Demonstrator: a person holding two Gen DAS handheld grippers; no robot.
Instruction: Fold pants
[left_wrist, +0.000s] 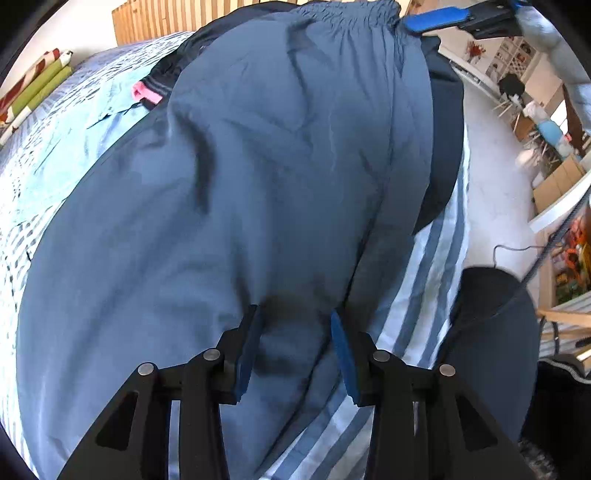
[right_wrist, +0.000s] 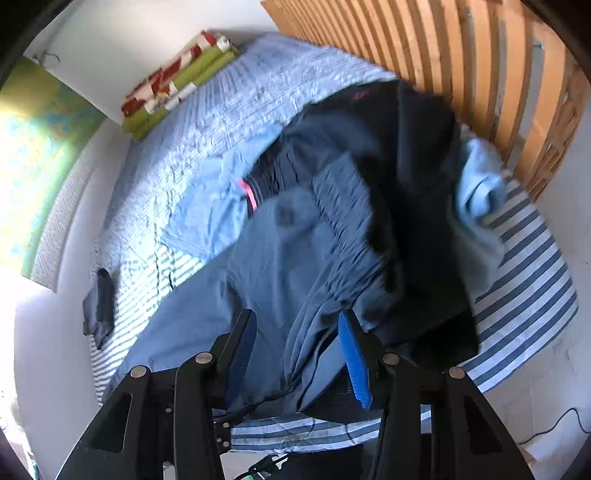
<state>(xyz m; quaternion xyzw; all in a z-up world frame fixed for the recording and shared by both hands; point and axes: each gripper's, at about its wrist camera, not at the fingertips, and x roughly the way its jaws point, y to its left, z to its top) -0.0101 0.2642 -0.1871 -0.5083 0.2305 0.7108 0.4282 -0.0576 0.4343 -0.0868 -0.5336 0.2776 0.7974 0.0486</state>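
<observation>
A: Entry. The blue-grey pants (left_wrist: 258, 177) lie spread across the striped bed (right_wrist: 524, 295), waistband end toward the slatted headboard (right_wrist: 480, 74), partly over a dark garment (right_wrist: 417, 206). Left gripper (left_wrist: 295, 332): jaws spread, hovering over the cloth near the bed's front edge, nothing between them that I can confirm as held.

B: Right gripper (right_wrist: 295, 350)?

A: Jaws apart as well, with a bunched fold of the pants between them. Whether the pads touch the cloth I cannot tell. In the left wrist view its blue pad sits at the elastic waistband.

B: Risks?

A: Judgement only. First, closing here could catch the dark garment along with the waistband, since the two overlap right at that corner. A fold would then drag both. Second, the fabric looks thin and slippery, so a shallow pinch may slide off mid-lift. Third, the drawcord (right_wrist: 258, 402) trails near the right jaws and could snag.

B: Room to move?

A: Open bedspread on the far-left side, toward the patterned pillow (right_wrist: 177, 81), apart from a light blue garment (right_wrist: 207, 214) and a small dark item (right_wrist: 99, 306) near the bed's left edge. The headboard limits travel behind the waistband. The front edge is close under both grippers, so cloth pulled that way could slip off the bed.
</observation>
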